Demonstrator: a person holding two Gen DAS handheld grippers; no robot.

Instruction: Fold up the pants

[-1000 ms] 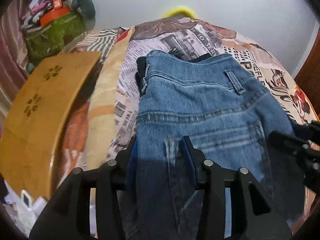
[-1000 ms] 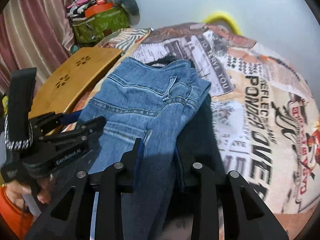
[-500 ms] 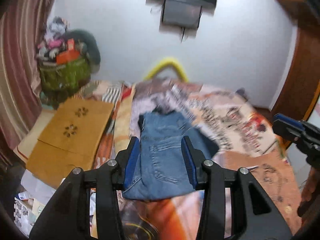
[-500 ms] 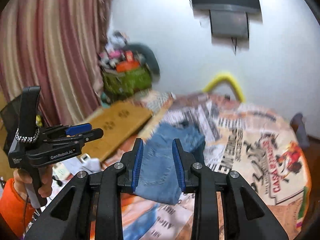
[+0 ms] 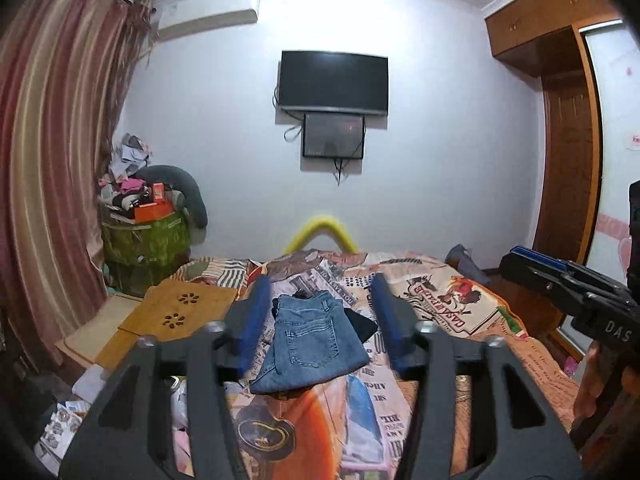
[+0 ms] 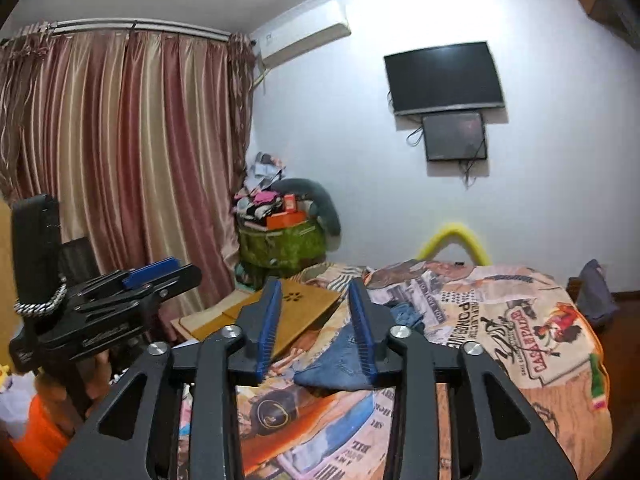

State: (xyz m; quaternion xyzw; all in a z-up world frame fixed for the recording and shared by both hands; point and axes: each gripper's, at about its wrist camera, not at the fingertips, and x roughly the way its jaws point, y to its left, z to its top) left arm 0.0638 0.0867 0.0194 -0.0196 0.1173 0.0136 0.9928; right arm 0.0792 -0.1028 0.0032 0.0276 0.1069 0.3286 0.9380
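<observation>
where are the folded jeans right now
The folded jeans lie on the printed bedspread near the middle of the left wrist view, right of the wooden board, with a dark garment poking out beneath their right edge.

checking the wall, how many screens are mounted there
2: a large dark television high on the wall, and a smaller screen directly beneath it, touching its lower edge. None looks hidden.

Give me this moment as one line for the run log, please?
jeans: folded, lying on bed | left gripper: open, empty, jaws just widened | right gripper: open, empty, jaws just widened
</observation>
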